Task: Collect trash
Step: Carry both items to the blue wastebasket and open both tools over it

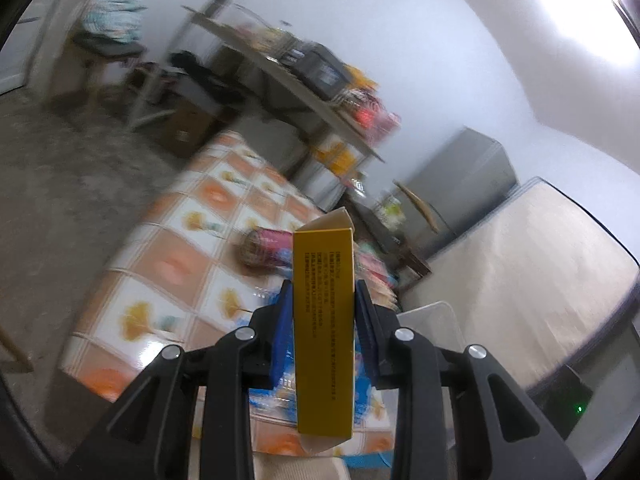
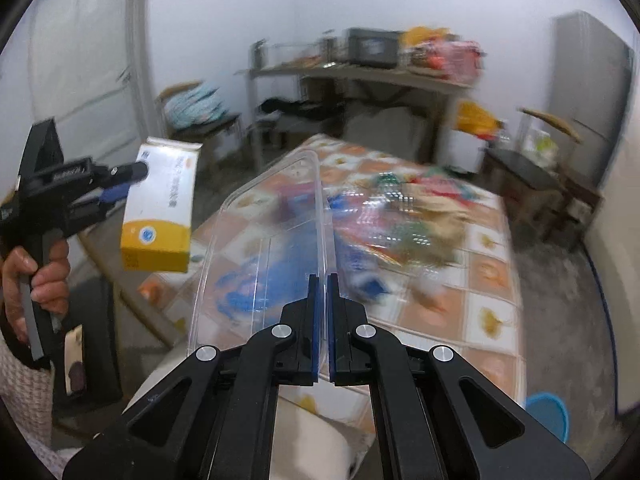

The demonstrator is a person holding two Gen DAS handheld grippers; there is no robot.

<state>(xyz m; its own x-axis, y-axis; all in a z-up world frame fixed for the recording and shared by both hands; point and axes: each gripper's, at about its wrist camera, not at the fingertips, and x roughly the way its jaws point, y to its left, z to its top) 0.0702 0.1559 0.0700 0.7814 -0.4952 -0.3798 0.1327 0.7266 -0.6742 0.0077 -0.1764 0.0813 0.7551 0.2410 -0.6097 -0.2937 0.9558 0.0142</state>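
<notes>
A yellow box (image 1: 324, 320), long axis along the frame's centre, was clamped in the left gripper (image 1: 324, 300), left of the clear tub (image 2: 280, 216) pinched by the right gripper (image 2: 323, 280).

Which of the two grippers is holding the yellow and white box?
The left gripper holds the yellow and white box; the right gripper instead pinches a clear plastic tray.

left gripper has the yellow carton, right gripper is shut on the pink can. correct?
Not quite. The left gripper does hold the yellow carton, but the right gripper is shut on the rim of a clear plastic container, as the right wrist view shows. The pink can lies on the table.
</notes>
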